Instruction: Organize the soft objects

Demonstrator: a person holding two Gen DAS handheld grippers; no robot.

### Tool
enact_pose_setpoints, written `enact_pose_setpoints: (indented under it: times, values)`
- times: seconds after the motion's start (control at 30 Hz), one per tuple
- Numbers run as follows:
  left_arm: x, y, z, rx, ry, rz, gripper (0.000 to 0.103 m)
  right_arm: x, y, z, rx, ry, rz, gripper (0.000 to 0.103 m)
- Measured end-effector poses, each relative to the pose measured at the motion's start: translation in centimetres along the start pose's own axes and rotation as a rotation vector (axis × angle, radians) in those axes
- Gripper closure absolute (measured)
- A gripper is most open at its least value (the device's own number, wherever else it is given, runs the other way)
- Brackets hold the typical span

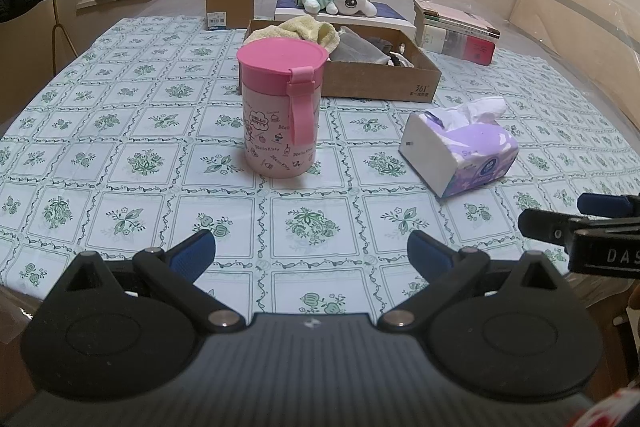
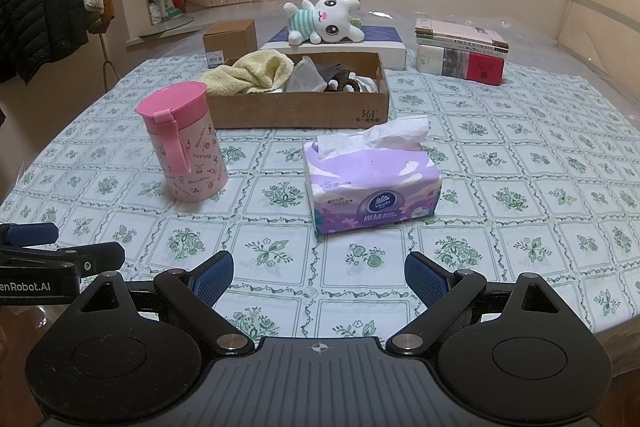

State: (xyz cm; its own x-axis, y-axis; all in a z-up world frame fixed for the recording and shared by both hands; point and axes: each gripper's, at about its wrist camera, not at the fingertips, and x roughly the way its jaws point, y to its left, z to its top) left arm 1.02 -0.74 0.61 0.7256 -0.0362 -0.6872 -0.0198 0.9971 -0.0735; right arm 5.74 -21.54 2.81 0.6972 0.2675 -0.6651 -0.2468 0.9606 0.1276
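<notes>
Both claws, left [image 1: 311, 247] and right [image 2: 319, 269], hang spread and empty above the near surface [image 2: 520, 187], side by side. The tissue pack [image 2: 376, 183] lies just ahead of the right claw, well short of the box [image 2: 300, 107] holding a towel [image 2: 256, 71]; judged light, soft and crushable, it is best pinched across its short sides, clear of the loose sheet. Room around it is open, with a rigid cup [image 2: 184, 147] to its left and the surface edge near the claws.

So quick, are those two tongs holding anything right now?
Left tongs: open, holding nothing.
Right tongs: open, holding nothing.
</notes>
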Motion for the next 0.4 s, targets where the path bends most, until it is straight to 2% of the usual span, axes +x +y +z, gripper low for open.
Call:
enact_pose_setpoints:
  times: [0.4]
  values:
    - [-0.06, -0.03, -0.17, -0.004, -0.003, -0.006, 0.001, -0.06, 0.03, 0.00, 0.000, -0.001, 0.000, 0.011]
